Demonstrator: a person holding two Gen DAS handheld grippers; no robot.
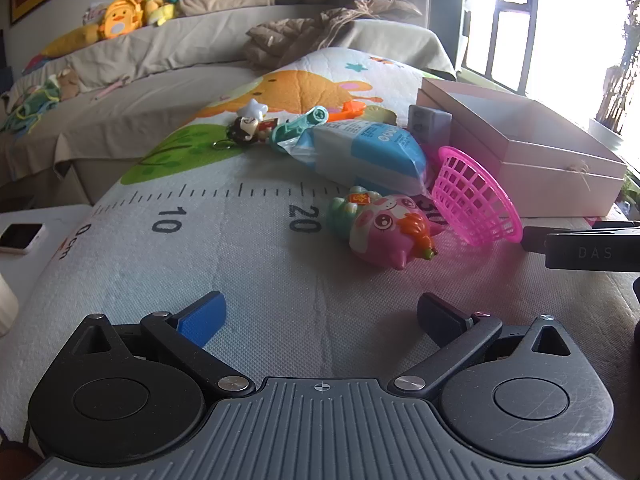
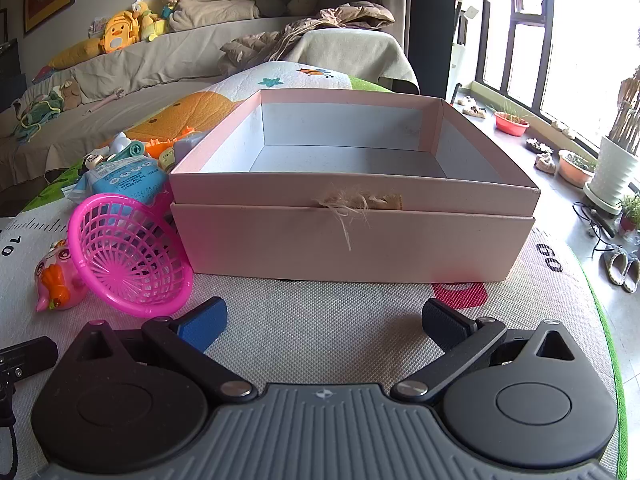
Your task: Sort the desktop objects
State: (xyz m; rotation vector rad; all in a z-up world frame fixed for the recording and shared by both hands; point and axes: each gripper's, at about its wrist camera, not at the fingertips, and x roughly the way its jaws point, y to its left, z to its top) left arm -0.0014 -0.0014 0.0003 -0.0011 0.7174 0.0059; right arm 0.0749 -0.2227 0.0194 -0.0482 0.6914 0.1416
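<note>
While both tools hang tilted down over the printed mat [image 1: 248, 264], neither one carries anything: the left hand-held gripper [image 1: 320, 312] has its jaws spread wide with only bare mat between the blue pad and the dark one, and the right hand-held gripper [image 2: 324, 320] stands just as wide, also with nothing between its pads. In the left wrist view the things to sort lie in a loose cluster on the desk beyond the ruler markings: a pink pig toy [image 1: 386, 232] on its side nearest the camera, a pink plastic basket [image 1: 476, 196] tipped on its edge just to the right of it, a blue-and-white wipes pack [image 1: 368, 152] behind them, and farther back a small doll with a white star [image 1: 250, 122], a teal toy [image 1: 300, 124] and an orange piece [image 1: 354, 109]. The open pink box [image 2: 352, 236] sits straight ahead of the right gripper, its inside showing nothing, with a bit of twine on its front wall. The basket leans against the box's left front corner. A phone [image 1: 22, 236] lies on a white surface off the mat's left edge.
</note>
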